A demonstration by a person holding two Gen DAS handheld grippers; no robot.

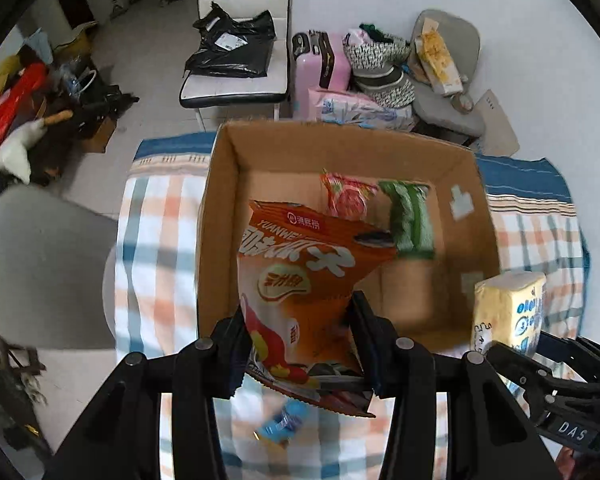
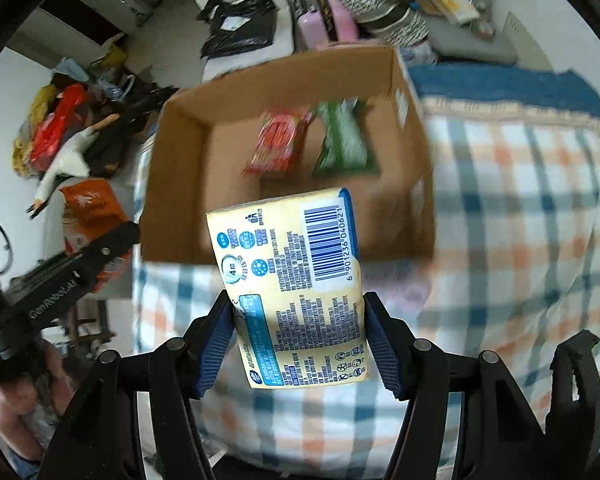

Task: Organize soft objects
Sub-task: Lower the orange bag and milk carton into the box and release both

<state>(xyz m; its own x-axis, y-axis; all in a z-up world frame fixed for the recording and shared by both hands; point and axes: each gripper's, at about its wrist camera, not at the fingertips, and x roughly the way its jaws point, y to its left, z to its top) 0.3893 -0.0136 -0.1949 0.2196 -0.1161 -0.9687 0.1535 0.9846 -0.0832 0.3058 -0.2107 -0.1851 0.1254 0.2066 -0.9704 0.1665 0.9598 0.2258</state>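
Observation:
My left gripper (image 1: 300, 320) is shut on an orange chip bag (image 1: 300, 280), lifted above the near rim of an open cardboard box (image 1: 216, 208). My right gripper (image 2: 298, 332) is shut on a yellow tissue pack (image 2: 296, 280) with a barcode, held above the plaid cloth just short of the cardboard box (image 2: 172, 184). In the box lie a red snack packet (image 2: 278, 144) and a green packet (image 2: 340, 140). The left wrist view shows these as the red packet (image 1: 348, 200) and green packet (image 1: 410, 216), with the tissue pack (image 1: 508, 308) at right.
The box sits on a surface covered by a plaid cloth (image 2: 520, 220). A small blue packet (image 1: 284, 420) lies on the cloth below my left gripper. Beyond are a white chair (image 1: 240, 40) bearing a black bag, a pink suitcase (image 1: 324, 64) and floor clutter (image 1: 20, 100).

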